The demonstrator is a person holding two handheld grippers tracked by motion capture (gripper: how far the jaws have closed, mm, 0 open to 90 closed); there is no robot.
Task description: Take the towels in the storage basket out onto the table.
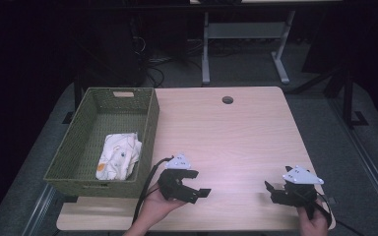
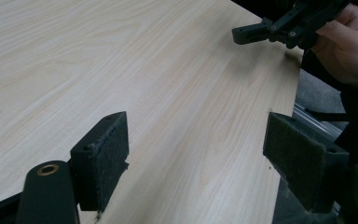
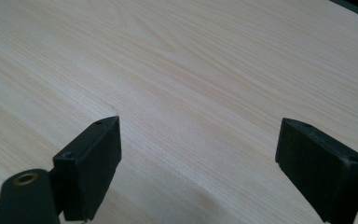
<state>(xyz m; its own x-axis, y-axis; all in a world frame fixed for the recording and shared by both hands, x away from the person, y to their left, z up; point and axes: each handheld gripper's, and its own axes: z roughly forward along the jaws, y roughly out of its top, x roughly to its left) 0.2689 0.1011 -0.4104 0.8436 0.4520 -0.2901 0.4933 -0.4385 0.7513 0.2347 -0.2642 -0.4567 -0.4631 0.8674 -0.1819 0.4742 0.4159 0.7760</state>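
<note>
Hovering low over the near edge of a pale wooden bench (image 1: 236,132), two sets of hand-held tongs sit idle, both gaping wide and gripping nothing. The left tongs (image 1: 197,192) point to the person's right across the bare wood, their padded faces well apart in the left gripper view (image 2: 196,158), where the right hand (image 2: 349,44) and its tool also appear at the far corner. The right tongs (image 1: 270,189) point back toward them, their jaws spread just as far over the bare wood in the right gripper view (image 3: 198,163). A crumpled white cloth (image 1: 119,156) with small coloured prints lies inside a green woven basket (image 1: 150,132) at the bench's left edge, bunched toward the basket's near right corner and well apart from both tools. Judging by the scene, the cloth looks to be the object of the work, and this reads as a pause between steps, with nothing in hand. If the cloth is to come out, the next move calls for the left tongs, the nearer pair, to swing left over the basket wall, dip down and pinch a raised fold; the soft fabric is likely to sag and drag as it lifts.
</note>
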